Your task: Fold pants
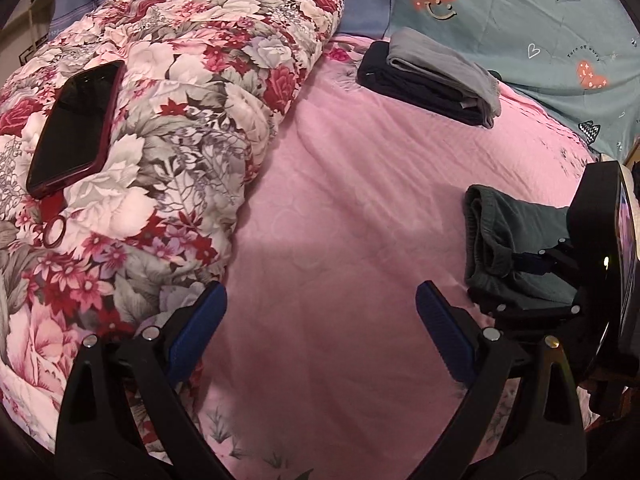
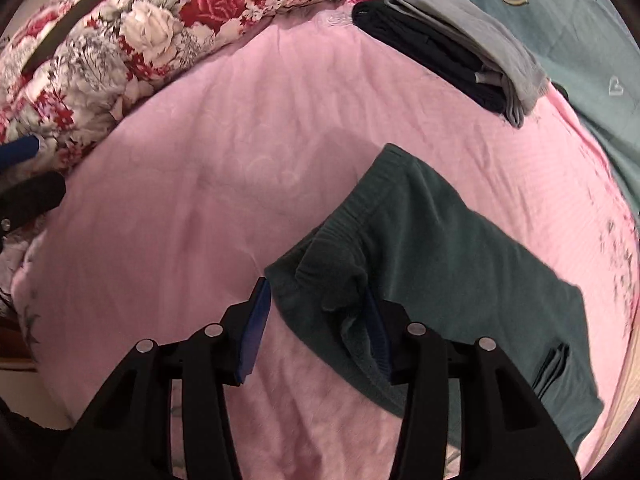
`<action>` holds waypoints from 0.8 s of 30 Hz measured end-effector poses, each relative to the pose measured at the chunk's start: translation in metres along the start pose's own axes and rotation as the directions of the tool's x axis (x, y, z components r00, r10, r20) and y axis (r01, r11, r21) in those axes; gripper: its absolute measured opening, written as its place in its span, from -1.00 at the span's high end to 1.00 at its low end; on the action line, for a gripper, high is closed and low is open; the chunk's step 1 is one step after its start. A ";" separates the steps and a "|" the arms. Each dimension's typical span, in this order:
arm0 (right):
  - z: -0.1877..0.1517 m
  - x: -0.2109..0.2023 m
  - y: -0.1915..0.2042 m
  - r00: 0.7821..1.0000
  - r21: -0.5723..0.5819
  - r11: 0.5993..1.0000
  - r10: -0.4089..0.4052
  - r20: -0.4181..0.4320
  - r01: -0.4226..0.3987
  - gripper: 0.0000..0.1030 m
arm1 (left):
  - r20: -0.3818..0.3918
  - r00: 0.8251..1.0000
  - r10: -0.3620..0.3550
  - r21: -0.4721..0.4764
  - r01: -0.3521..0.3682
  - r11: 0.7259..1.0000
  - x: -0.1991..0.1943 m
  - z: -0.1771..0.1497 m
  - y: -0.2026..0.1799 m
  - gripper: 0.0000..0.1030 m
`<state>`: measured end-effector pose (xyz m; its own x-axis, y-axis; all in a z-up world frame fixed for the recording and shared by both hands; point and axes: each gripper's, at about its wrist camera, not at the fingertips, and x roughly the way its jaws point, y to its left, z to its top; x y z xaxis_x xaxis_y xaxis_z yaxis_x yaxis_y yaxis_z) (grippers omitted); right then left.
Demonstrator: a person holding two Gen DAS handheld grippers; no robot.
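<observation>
Dark green pants (image 2: 440,264) lie folded on the pink bedsheet (image 2: 240,160), waistband end toward me. My right gripper (image 2: 316,312) is open, its jaws straddling the near waistband corner; the right pad (image 2: 378,328) touches the cloth. In the left wrist view the same pants (image 1: 516,240) lie at the right with the right gripper's body (image 1: 592,240) on them. My left gripper (image 1: 320,304) is open and empty above the bare pink sheet (image 1: 340,200).
A floral quilt (image 1: 160,120) is piled at the left with a dark phone (image 1: 76,128) on it. A stack of folded black and grey clothes (image 1: 432,76) lies at the back, also in the right wrist view (image 2: 452,44). A teal pillow (image 1: 540,20) is behind it.
</observation>
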<state>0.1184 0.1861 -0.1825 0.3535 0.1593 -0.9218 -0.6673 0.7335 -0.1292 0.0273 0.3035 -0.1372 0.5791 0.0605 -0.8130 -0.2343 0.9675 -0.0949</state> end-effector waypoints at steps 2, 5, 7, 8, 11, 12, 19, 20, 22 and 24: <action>-0.003 0.001 0.002 1.000 -0.044 0.999 -0.023 0.002 0.023 0.00 | 0.003 1.000 -0.004 0.006 0.004 1.000 0.002 0.003 -0.003 -0.88; -0.002 0.003 -0.001 1.000 -0.036 0.999 -0.002 -0.002 0.001 0.11 | 0.005 1.000 -0.010 0.011 0.010 1.000 0.002 0.007 -0.005 -0.88; -0.001 0.001 -0.007 1.000 -0.017 1.000 0.000 -0.007 0.000 0.48 | 0.004 1.000 -0.011 0.016 0.011 1.000 0.004 0.010 -0.006 -0.88; -0.001 -0.002 -0.011 1.000 -0.001 1.000 0.000 -0.005 0.000 0.56 | 0.003 1.000 -0.010 0.018 0.010 1.000 0.004 0.011 -0.007 -0.88; -0.005 -0.017 -0.024 0.999 0.067 0.998 0.016 0.035 -0.018 0.67 | -0.002 1.000 -0.008 0.021 0.008 1.000 0.005 0.014 -0.008 -0.88; -0.005 -0.026 -0.029 0.998 0.100 0.995 0.020 0.064 -0.026 0.69 | -0.004 1.000 -0.009 0.022 0.009 1.000 0.006 0.015 -0.009 -0.88; -0.033 -0.074 -0.106 0.925 0.431 0.835 0.218 0.312 -0.343 0.71 | 0.000 0.999 -0.039 0.104 0.039 0.994 0.005 0.031 -0.048 -0.88; -0.041 -0.082 -0.120 0.904 0.472 0.790 0.234 0.357 -0.391 0.71 | 0.001 0.999 -0.051 0.123 0.050 0.991 0.004 0.033 -0.058 -0.88; -0.060 -0.103 -0.155 0.859 0.542 0.693 0.235 0.454 -0.476 0.71 | 0.002 0.997 -0.082 0.174 0.080 0.982 0.004 0.038 -0.084 -0.88; -0.083 -0.122 -0.191 0.826 0.588 0.617 0.197 0.528 -0.523 0.71 | 0.002 0.993 -0.119 0.227 0.115 0.967 0.002 0.041 -0.113 -0.88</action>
<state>0.1485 -0.0282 -0.0755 0.5068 0.6253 -0.5934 -0.2116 0.7575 0.6176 0.0871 0.2043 -0.1049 0.6044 -0.0541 -0.7949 0.0170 0.9983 -0.0551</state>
